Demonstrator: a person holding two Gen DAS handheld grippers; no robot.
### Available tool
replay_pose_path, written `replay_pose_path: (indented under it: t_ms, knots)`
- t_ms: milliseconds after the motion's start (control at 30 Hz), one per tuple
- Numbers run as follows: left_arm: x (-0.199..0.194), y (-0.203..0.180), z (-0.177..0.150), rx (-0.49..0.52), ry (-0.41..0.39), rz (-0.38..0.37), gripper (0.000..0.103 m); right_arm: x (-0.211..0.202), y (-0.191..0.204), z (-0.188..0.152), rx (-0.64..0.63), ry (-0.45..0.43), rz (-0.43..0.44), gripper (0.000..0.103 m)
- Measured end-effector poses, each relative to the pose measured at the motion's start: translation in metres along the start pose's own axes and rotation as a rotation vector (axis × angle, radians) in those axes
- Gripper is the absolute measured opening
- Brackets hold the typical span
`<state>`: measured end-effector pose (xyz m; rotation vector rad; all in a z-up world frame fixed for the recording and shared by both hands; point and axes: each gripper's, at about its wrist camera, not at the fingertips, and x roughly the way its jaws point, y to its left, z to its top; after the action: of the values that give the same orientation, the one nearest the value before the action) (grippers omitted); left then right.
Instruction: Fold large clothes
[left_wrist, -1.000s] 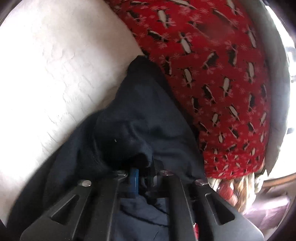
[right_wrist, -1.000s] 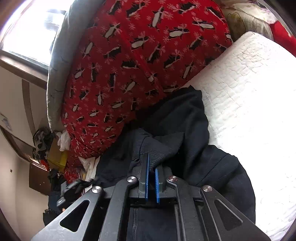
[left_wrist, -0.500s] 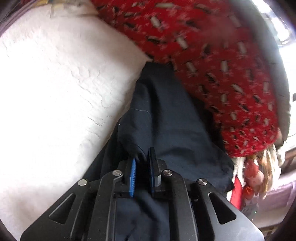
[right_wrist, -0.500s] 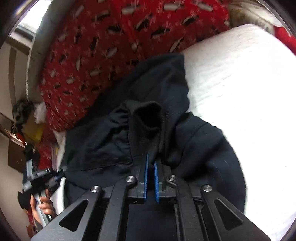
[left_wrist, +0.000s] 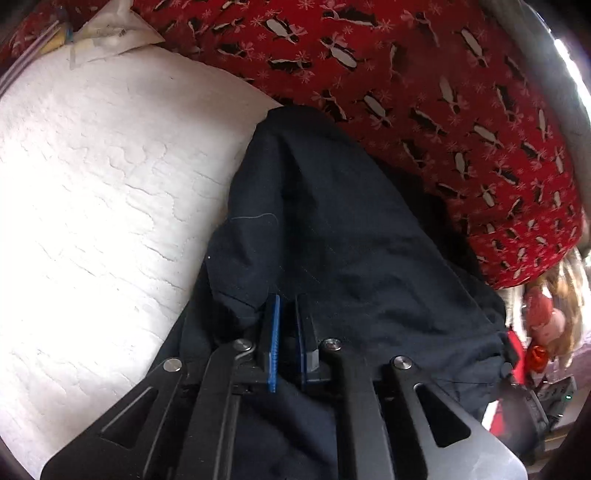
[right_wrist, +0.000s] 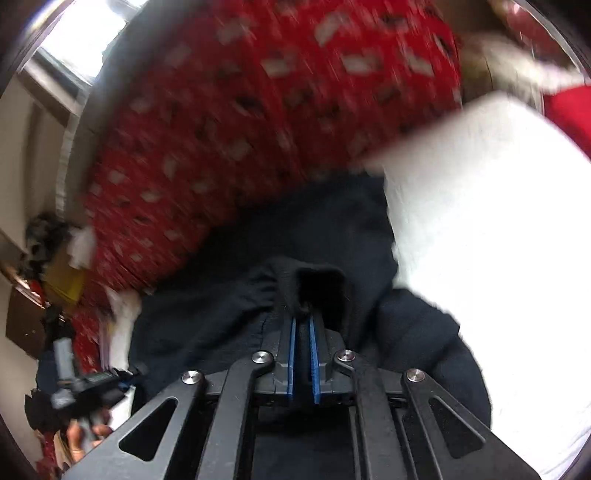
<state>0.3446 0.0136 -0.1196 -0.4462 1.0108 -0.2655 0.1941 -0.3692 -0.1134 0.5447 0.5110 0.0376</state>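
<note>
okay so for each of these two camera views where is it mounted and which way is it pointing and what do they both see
Left wrist: sits on the left gripper, looking down its fingers at the dark garment, white quilt on the left.
Right wrist: sits on the right gripper, blurred, looking at the same garment's bunched cuff; the person's hand shows lower left.
Shared: garment, quilt, red penguin-print blanket.
</note>
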Motion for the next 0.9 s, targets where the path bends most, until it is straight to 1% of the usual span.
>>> replay_pose_path:
  t_ms: [67, 100, 133, 167, 200, 267, 300, 333, 367, 400, 433, 467, 500, 533, 633, 700, 767, 833, 900]
  knots:
    - [-0.001, 0.008, 0.002, -0.034, 0.017, -0.03, 0.006, 0.028, -0.008, -0.005, -0.011, 0.143, -0.08, 0.006]
    - [-0.005, 0.013, 0.002, -0.058, 0.037, -0.049, 0.006, 0.035, -0.014, -0.009, 0.009, 0.18, -0.076, 0.005]
    - [-0.015, 0.019, -0.003, -0.072, 0.06, -0.068, 0.006, 0.027, -0.014, -0.008, 0.024, 0.154, -0.062, 0.005]
    - [-0.02, 0.017, -0.009, -0.068, 0.071, -0.086, 0.006, 0.02, -0.012, -0.007, 0.033, 0.151, -0.062, 0.011]
    - [-0.028, 0.016, -0.015, -0.053, 0.074, -0.099, 0.007, 0.006, -0.008, -0.008, 0.041, 0.13, -0.05, 0.015]
    - [-0.042, 0.011, -0.037, 0.007, 0.081, -0.076, 0.008, -0.015, 0.0, -0.014, 0.017, 0.096, 0.018, 0.017]
    - [-0.046, 0.008, -0.051, 0.042, 0.092, -0.066, 0.013, -0.019, 0.003, -0.021, -0.006, 0.11, 0.034, 0.019]
    - [-0.043, 0.005, -0.062, 0.066, 0.114, -0.049, 0.022, -0.019, 0.004, -0.03, -0.026, 0.134, 0.024, 0.025]
    - [-0.036, 0.002, -0.077, 0.084, 0.16, -0.023, 0.024, -0.011, 0.004, -0.044, -0.058, 0.195, -0.017, 0.027]
    - [-0.031, 0.002, -0.09, 0.094, 0.193, -0.009, 0.024, -0.001, 0.003, -0.055, -0.078, 0.265, -0.059, 0.027]
    - [-0.034, 0.001, -0.097, 0.111, 0.167, 0.005, 0.024, 0.012, -0.002, -0.071, -0.093, 0.351, -0.122, 0.023]
    - [-0.041, -0.004, -0.104, 0.143, 0.151, 0.032, 0.024, 0.004, -0.001, -0.075, -0.108, 0.292, -0.117, 0.019]
    - [-0.045, -0.007, -0.111, 0.17, 0.172, 0.053, 0.026, -0.004, 0.002, -0.078, -0.118, 0.275, -0.115, 0.021]
    - [-0.048, -0.008, -0.117, 0.174, 0.19, 0.052, 0.029, -0.007, 0.002, -0.081, -0.113, 0.301, -0.126, 0.022]
    - [-0.058, 0.001, -0.136, 0.158, 0.253, 0.035, 0.029, -0.022, 0.0, -0.094, -0.085, 0.344, -0.128, 0.022]
    - [-0.065, 0.01, -0.15, 0.144, 0.282, 0.029, 0.029, -0.039, 0.002, -0.118, -0.114, 0.393, -0.158, 0.022]
    - [-0.072, 0.016, -0.163, 0.136, 0.309, 0.023, 0.029, -0.063, 0.005, -0.149, -0.147, 0.416, -0.176, 0.022]
    - [-0.079, 0.023, -0.173, 0.115, 0.349, 0.003, 0.029, -0.077, 0.004, -0.168, -0.158, 0.423, -0.186, 0.023]
    - [-0.091, 0.029, -0.183, 0.12, 0.332, 0.003, 0.029, -0.091, 0.0, -0.183, -0.15, 0.423, -0.186, 0.025]
